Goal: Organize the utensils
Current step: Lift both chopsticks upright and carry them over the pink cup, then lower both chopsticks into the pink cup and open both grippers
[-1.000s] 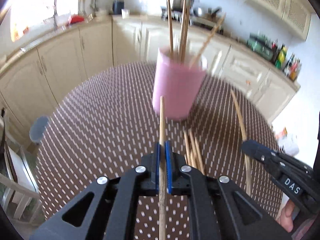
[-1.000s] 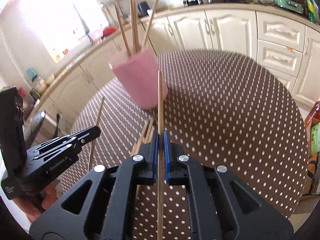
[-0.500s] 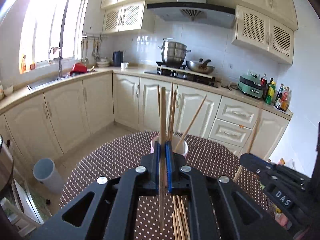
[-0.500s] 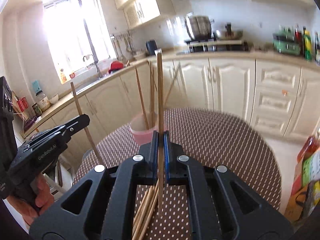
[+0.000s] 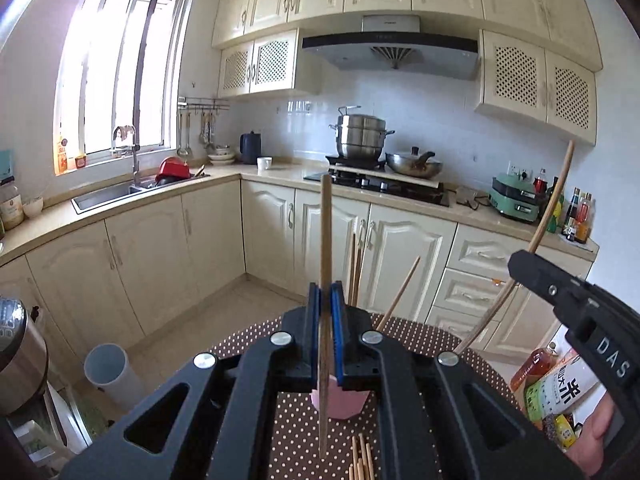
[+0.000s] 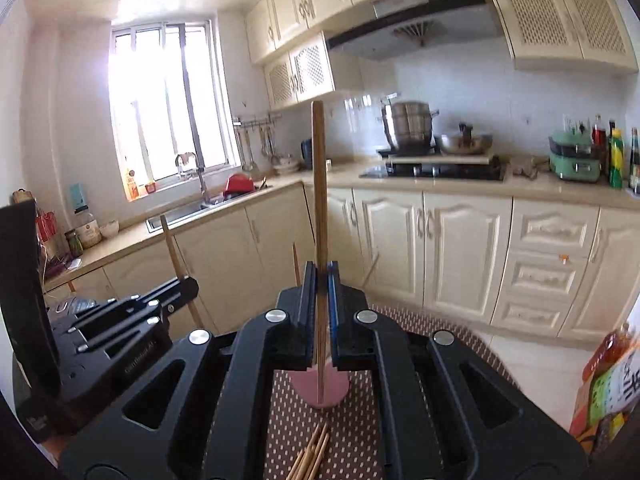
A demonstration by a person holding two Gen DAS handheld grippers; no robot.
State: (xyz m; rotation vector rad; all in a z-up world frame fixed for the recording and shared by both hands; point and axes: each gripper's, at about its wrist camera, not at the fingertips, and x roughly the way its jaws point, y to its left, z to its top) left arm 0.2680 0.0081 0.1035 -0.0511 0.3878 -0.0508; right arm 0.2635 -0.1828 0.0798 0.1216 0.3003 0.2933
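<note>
In the left wrist view my left gripper is shut on a wooden chopstick that stands upright between the blue pads. Below it sits the pink cup on the brown dotted table, with several chopsticks standing in it. Loose chopsticks lie in front of the cup. My right gripper is shut on another upright chopstick, above the pink cup and the loose chopsticks. Each gripper also shows at the edge of the other's view, holding its stick.
Cream kitchen cabinets and a counter with a stove, a steel pot and a wok stand beyond the table. A grey bin is on the floor at the left. A bottle and bags sit past the table's right edge.
Both grippers have risen and tipped upward with their chopsticks. The pink cup has dropped from the middle of each view to below the fingers, and the kitchen now fills the frames.
</note>
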